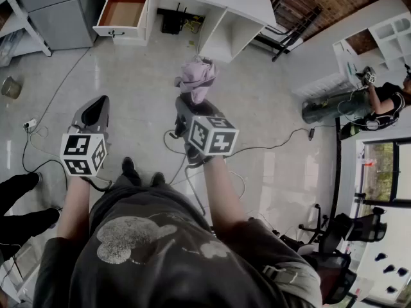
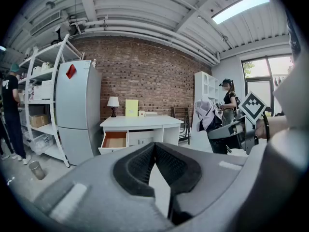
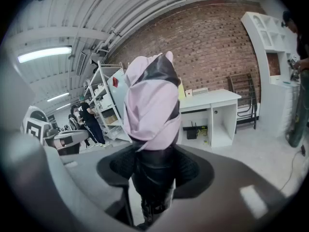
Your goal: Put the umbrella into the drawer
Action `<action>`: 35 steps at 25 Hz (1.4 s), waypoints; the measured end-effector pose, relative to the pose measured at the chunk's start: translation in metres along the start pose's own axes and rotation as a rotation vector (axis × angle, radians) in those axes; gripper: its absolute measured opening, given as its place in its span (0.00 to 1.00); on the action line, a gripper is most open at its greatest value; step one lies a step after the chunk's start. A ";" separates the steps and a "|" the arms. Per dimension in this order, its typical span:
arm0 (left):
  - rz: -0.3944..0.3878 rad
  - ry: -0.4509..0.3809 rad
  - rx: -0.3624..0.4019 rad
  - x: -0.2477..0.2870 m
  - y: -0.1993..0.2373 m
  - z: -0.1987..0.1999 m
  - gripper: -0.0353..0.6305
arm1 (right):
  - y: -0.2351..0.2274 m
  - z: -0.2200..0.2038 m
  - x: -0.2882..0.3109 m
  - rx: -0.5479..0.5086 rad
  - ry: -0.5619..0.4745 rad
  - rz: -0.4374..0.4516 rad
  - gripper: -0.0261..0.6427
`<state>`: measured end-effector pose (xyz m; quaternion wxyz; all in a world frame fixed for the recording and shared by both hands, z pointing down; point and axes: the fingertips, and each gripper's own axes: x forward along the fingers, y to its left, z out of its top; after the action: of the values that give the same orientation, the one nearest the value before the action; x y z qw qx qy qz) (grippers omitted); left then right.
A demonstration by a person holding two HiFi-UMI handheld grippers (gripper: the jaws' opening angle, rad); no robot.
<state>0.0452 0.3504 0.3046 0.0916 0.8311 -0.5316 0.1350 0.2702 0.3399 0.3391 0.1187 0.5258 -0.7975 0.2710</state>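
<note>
The fingers of the right gripper (image 3: 154, 168) squeeze the black handle of the folded pink umbrella (image 3: 150, 105), up over the floor (image 1: 270, 108) and well apart from the open drawer (image 1: 121, 32), while the left gripper (image 2: 154, 148) has its fingers closed on nothing

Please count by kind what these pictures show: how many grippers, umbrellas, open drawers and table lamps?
Grippers: 2, left gripper and right gripper
Umbrella: 1
Open drawer: 1
Table lamp: 1
Total: 5
</note>
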 end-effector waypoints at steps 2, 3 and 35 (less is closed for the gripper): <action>-0.001 0.001 0.003 -0.001 -0.002 0.001 0.07 | 0.000 -0.001 -0.003 0.002 -0.001 0.002 0.36; -0.001 0.001 0.003 -0.002 -0.003 0.001 0.07 | 0.000 -0.001 -0.004 0.000 -0.002 0.003 0.36; 0.043 0.037 -0.036 0.044 0.027 -0.020 0.07 | -0.035 0.007 0.043 0.003 0.056 0.014 0.36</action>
<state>0.0356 0.3074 0.3376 0.1134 0.8151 -0.5500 0.1426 0.2843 0.2920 0.3646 0.1383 0.5126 -0.7972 0.2875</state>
